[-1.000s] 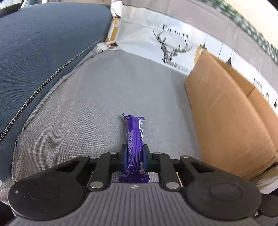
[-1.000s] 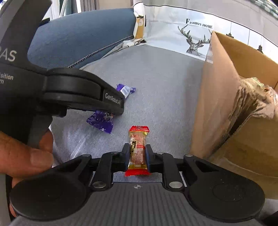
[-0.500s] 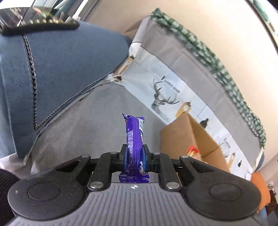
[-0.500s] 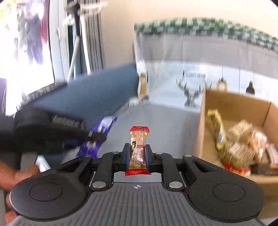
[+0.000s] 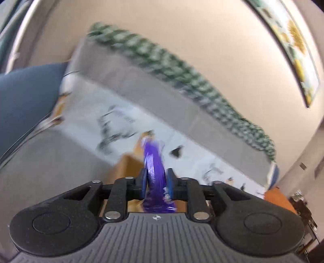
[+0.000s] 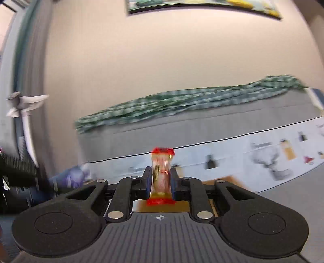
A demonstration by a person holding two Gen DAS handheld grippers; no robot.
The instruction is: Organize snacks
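Note:
My left gripper is shut on a purple snack bar, held up in the air and pointing at the sofa back. My right gripper is shut on a red and clear snack packet, also raised. The cardboard box shows only as a brown edge just below and behind the left fingers, and as a sliver under the right fingers. In the right wrist view the purple bar and left gripper appear blurred at the far left. Both views are motion-blurred.
A grey sofa back with a green checked cloth on top fills the background. A white printed cover with a deer picture hangs below. A blue cushion lies at the left. A framed picture hangs on the wall.
Both grippers have lifted off the sofa seat with their snacks and tilted upward. The views now face the sofa back and wall; the box has dropped almost out of sight.

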